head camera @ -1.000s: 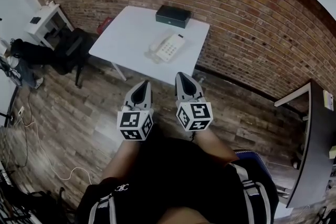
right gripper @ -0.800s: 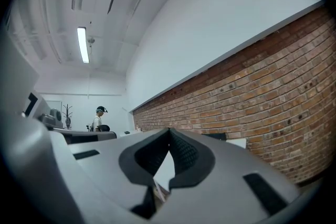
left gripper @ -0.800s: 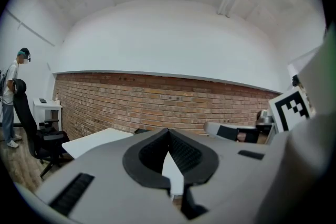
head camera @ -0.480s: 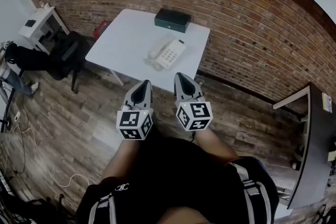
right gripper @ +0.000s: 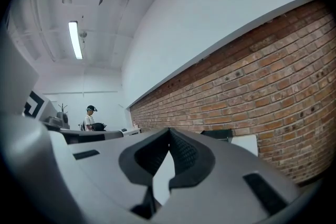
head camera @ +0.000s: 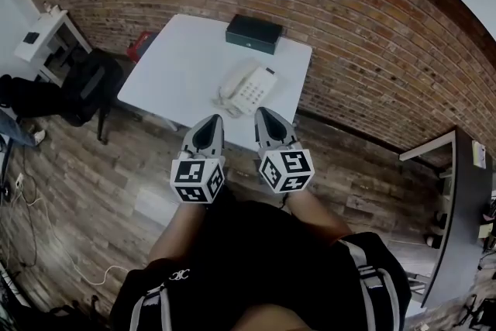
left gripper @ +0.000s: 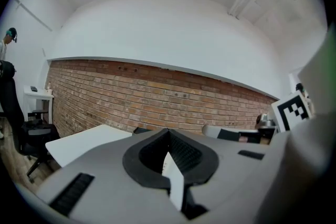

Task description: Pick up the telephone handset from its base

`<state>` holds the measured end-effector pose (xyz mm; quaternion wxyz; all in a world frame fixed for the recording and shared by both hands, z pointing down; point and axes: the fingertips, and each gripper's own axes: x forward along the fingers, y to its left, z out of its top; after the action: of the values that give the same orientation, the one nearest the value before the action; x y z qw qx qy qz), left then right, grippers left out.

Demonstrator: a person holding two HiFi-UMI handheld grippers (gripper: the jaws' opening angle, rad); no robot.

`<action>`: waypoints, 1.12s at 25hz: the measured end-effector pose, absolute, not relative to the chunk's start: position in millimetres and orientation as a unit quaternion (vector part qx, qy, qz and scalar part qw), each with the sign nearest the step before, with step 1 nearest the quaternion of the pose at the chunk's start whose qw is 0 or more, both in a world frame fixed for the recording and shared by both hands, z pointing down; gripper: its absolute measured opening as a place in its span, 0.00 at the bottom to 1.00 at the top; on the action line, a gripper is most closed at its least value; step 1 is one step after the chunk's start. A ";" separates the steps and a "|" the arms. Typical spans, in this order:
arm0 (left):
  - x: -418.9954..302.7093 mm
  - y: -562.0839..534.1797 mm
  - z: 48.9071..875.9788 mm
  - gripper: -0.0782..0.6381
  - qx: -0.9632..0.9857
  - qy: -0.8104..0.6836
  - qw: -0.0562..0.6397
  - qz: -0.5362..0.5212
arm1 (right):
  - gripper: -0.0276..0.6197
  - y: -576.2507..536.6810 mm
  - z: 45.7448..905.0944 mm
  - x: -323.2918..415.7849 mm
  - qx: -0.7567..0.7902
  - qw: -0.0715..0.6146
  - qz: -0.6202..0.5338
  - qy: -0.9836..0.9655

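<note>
A white telephone [head camera: 248, 88] lies on the white table [head camera: 178, 66], its handset [head camera: 230, 83] resting along the left side of the base. My left gripper [head camera: 211, 121] and right gripper [head camera: 263, 115] hover side by side just short of the table's near edge, both pointing toward the phone and apart from it. Both are shut with nothing held. In the left gripper view the left gripper [left gripper: 168, 130] shows its jaws meeting, and the table [left gripper: 84, 141] lies ahead. In the right gripper view the right gripper [right gripper: 169, 130] is shut too. Neither gripper view shows the phone.
A black box [head camera: 254, 32] sits at the table's far edge by the brick wall [head camera: 372, 35]. A black chair [head camera: 89, 85] and a small white desk [head camera: 43, 35] stand at the left, a dark desk [head camera: 457, 205] at the right. A person [right gripper: 90, 118] stands far off.
Both grippers have moved forward with the person toward the table. The table and the phone now sit closer to the gripper tips. Both jaws stay shut.
</note>
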<state>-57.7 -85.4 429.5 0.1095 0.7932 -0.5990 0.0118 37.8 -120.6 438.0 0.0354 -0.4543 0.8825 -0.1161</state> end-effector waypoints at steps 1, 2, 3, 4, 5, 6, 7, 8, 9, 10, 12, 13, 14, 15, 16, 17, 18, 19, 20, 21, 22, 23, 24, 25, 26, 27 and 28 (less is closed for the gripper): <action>-60.8 -93.2 429.0 0.11 0.795 -0.597 0.110 0.013 | 0.04 -128.4 439.0 35.1 -0.457 0.034 -0.120 0.881; -64.2 -100.8 428.3 0.11 0.796 -0.595 0.109 0.015 | 0.04 -136.4 440.1 32.4 -0.459 0.033 -0.124 0.879; -67.9 -108.3 427.5 0.11 0.797 -0.594 0.108 0.016 | 0.04 -144.3 441.3 29.3 -0.461 0.031 -0.128 0.877; -71.8 -115.5 426.8 0.11 0.798 -0.592 0.108 0.016 | 0.04 -152.0 442.4 25.9 -0.464 0.030 -0.130 0.876; -75.8 -122.7 426.4 0.11 0.800 -0.590 0.108 0.017 | 0.04 -159.5 443.3 22.3 -0.467 0.028 -0.133 0.874; -79.7 -129.8 426.3 0.11 0.801 -0.588 0.109 0.018 | 0.04 -166.5 444.1 18.6 -0.469 0.026 -0.136 0.872; -83.6 -136.9 426.6 0.11 0.803 -0.586 0.111 0.020 | 0.04 -173.2 444.7 14.6 -0.472 0.024 -0.138 0.870; -87.8 -144.1 427.4 0.11 0.804 -0.583 0.113 0.021 | 0.04 -179.9 445.1 10.4 -0.474 0.022 -0.141 0.869; -92.3 -151.4 428.3 0.11 0.805 -0.581 0.115 0.023 | 0.04 -186.8 445.5 5.9 -0.476 0.020 -0.142 0.868; -97.0 -159.0 429.2 0.11 0.807 -0.578 0.118 0.024 | 0.04 -193.9 445.9 1.3 -0.478 0.017 -0.143 0.866; -106.7 -174.7 430.5 0.11 0.810 -0.573 0.123 0.025 | 0.04 -209.3 446.7 -7.4 -0.484 0.012 -0.146 0.863; -111.4 -182.7 431.2 0.11 0.812 -0.569 0.125 0.026 | 0.04 -217.4 447.1 -11.6 -0.487 0.010 -0.148 0.861; -116.0 -191.1 432.0 0.11 0.815 -0.565 0.126 0.028 | 0.04 -225.8 447.6 -15.8 -0.491 0.009 -0.149 0.858; -120.4 -199.9 433.0 0.11 0.818 -0.560 0.127 0.031 | 0.04 -234.7 448.1 -20.2 -0.496 0.008 -0.152 0.855; -124.8 -209.1 433.8 0.11 0.822 -0.554 0.128 0.034 | 0.04 -243.7 448.6 -24.5 -0.500 0.008 -0.154 0.852; -129.4 -218.3 434.4 0.11 0.826 -0.548 0.129 0.036 | 0.04 -252.4 449.0 -28.6 -0.505 0.007 -0.158 0.848; -134.1 -227.4 434.5 0.11 0.829 -0.543 0.132 0.036 | 0.04 -260.5 449.3 -32.2 -0.510 0.006 -0.161 0.845; -138.6 -236.4 434.2 0.11 0.831 -0.539 0.134 0.036 | 0.04 -267.8 449.2 -35.3 -0.515 0.004 -0.162 0.842; -142.4 -245.2 433.5 0.11 0.833 -0.535 0.136 0.035 | 0.04 -274.5 448.7 -37.8 -0.520 0.001 -0.161 0.839; -145.1 -253.8 432.8 0.11 0.836 -0.530 0.137 0.035 | 0.04 -280.9 448.2 -39.6 -0.525 -0.002 -0.157 0.836; -146.5 -262.0 432.3 0.11 0.839 -0.526 0.138 0.036 | 0.04 -287.1 448.4 -40.3 -0.531 -0.004 -0.154 0.834; -146.8 -269.7 432.5 0.11 0.842 -0.520 0.139 0.037 | 0.04 -293.4 449.6 -40.1 -0.536 -0.006 -0.154 0.830; -146.3 -276.7 433.3 0.11 0.845 -0.514 0.140 0.039 | 0.04 -299.8 451.9 -39.2 -0.542 -0.007 -0.157 0.826; -145.5 -282.9 434.6 0.11 0.849 -0.508 0.141 0.042 | 0.04 -306.0 454.7 -38.0 -0.547 -0.007 -0.162 0.821; -145.0 -288.3 436.1 0.11 0.852 -0.502 0.141 0.045 | 0.04 -311.9 457.7 -37.0 -0.552 -0.006 -0.169 0.816; -144.8 -293.1 437.9 0.11 0.855 -0.497 0.142 0.048 | 0.04 -317.0 460.5 -36.4 -0.556 -0.006 -0.175 0.813; -144.7 -297.4 440.0 0.11 0.856 -0.494 0.143 0.051 | 0.04 -321.1 463.1 -35.8 -0.558 -0.004 -0.180 0.810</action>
<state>-144.7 -297.4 440.0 0.1428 0.8563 -0.4936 0.0514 -35.8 -321.1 463.1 -0.0045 -0.5582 0.8099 -0.1802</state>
